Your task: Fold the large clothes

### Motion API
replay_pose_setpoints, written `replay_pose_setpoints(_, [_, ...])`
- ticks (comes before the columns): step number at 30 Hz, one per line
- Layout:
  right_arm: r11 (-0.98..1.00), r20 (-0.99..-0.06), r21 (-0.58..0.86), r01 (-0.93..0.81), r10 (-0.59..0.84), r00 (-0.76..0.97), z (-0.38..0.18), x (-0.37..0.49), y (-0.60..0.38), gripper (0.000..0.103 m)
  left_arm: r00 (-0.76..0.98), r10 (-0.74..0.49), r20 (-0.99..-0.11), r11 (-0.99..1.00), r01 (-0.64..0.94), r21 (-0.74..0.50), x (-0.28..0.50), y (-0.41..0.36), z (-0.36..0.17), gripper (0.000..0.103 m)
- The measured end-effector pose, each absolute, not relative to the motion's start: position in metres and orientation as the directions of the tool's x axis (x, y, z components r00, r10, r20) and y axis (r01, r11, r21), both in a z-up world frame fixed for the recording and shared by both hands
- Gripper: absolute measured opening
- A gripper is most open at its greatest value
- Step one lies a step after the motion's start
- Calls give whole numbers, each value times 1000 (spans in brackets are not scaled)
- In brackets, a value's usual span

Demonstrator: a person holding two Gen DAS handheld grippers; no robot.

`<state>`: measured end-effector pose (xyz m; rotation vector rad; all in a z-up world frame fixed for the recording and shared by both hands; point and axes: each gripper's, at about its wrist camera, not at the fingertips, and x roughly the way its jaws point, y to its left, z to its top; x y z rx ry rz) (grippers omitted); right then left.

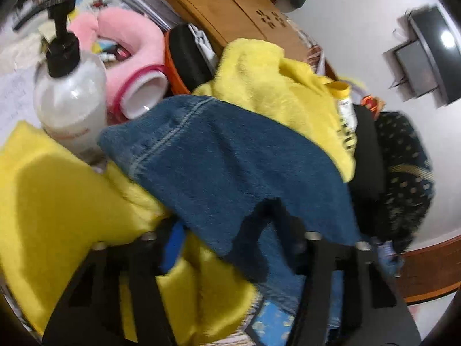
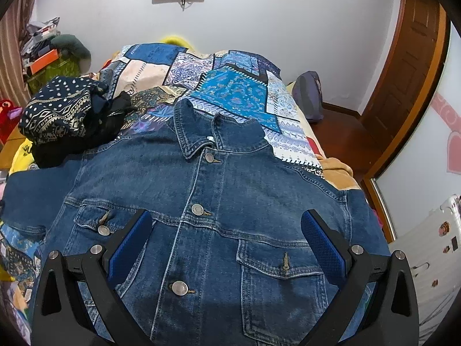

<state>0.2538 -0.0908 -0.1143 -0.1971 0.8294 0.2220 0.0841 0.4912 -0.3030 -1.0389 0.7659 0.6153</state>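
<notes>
On bed (image 2: 291,121), denim jacket (image 2: 230,201) front-up, buttoned. Our right gripper (image 2: 227,239) spread above chest; left gripper (image 1: 230,236) on sleeve (image 1: 224,155), closure unclear. We judge denim heavy, stiff: grasp shoulder seams.

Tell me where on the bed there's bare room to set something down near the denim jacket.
Free: the patchwork bedspread beyond the denim jacket collar, running toward the wall. Crowded: left of the collar, where a dark patterned bundle sits, and the jacket's left edge, packed with yellow fleece and a pump bottle.
</notes>
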Motion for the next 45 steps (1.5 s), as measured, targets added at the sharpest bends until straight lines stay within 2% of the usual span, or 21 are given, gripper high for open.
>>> replay_pose_setpoints(3, [958,-741,-90,-273,119,661,-111,251,-90,103,554,148,-819,435,-780,-450,81,483,-292,17])
replay_pose_setpoints(6, [959,-732,-79,-273,130,669,-105,248,-94,103,554,198,-809,480,-774,-412,78,473,-269,8])
replay_pose_setpoints(8, [959,-726,-71,-273,138,674,-101,246,-97,103,570,235,-787,514,-760,-397,79,465,-248,7])
replay_pose_setpoints(13, [957,-709,-76,-279,145,690,-93,242,-104,103,702,258,-664,612,-651,-450,86,437,-174,4])
replay_pose_setpoints(18, [955,-687,-69,-289,165,707,-86,242,-117,103,789,263,-556,756,-526,-389,115,381,-100,4])
replay_pose_setpoints(23, [954,-677,-65,-293,174,715,-85,242,-129,103,873,184,-453,860,-366,-356,153,310,-41,4])
replay_pose_setpoints(28, [955,-673,-56,-292,180,718,-88,242,-146,103,914,55,-403,920,-202,-335,199,241,-12,4])
replay_pose_setpoints(35, [967,-679,-30,-251,165,716,-92,243,-181,103,870,-145,-471,956,0,-294,279,129,-25,4])
replay_pose_setpoints(38, [973,-680,-31,-227,146,718,-93,243,-196,103,811,-221,-542,957,72,-282,306,80,-51,4])
replay_pose_setpoints(45, [987,-687,-12,-160,109,718,-98,244,-229,103,623,-277,-731,961,174,-216,328,-10,-129,4])
